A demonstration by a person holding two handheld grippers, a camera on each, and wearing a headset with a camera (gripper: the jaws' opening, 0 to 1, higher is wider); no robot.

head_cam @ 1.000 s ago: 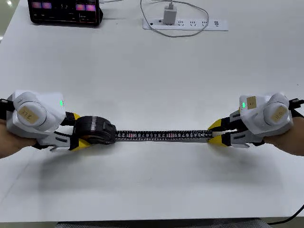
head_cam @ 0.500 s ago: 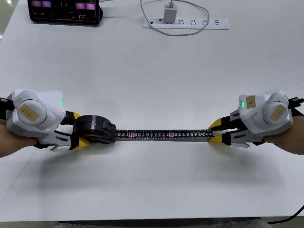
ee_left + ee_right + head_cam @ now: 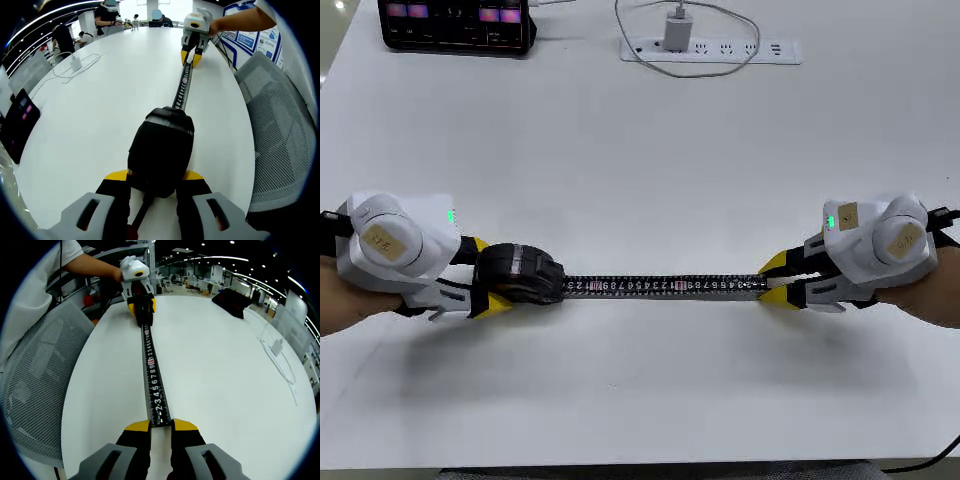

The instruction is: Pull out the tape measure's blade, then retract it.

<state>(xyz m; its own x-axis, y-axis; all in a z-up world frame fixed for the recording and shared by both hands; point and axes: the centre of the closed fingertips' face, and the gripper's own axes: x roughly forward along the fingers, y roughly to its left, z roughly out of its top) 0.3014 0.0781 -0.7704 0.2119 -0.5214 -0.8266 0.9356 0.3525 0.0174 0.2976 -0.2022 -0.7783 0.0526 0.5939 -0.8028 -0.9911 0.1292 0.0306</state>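
Tape measure [image 3: 520, 273] sits at the near-left of the white table [image 3: 640, 150]. Its dark case [image 3: 161, 150] is clasped from behind by the left gripper [image 3: 155, 176], whose 2 jaws close on the case's 2 sides. From the case's mouth the blade [image 3: 665, 285] runs straight to the right, numbers up, low over the tabletop; whether it touches we cannot tell. Its far end is pinched between the narrow-set jaws of the right gripper [image 3: 773, 280]. We judge the pull-out done or nearly so, with retraction to come. We expect the case to be rigid, compact and the heavier part, and its rubbery-looking shell should give the jaws good purchase, so the sides are the right hold. The blade should be thin, springy and slick, stiff along its length yet apt to kink if twisted. It is likely spring-loaded, so we would hold it at the end and feed it back slowly. A power strip [image 3: 710, 48] lies well apart at the table's far edge.
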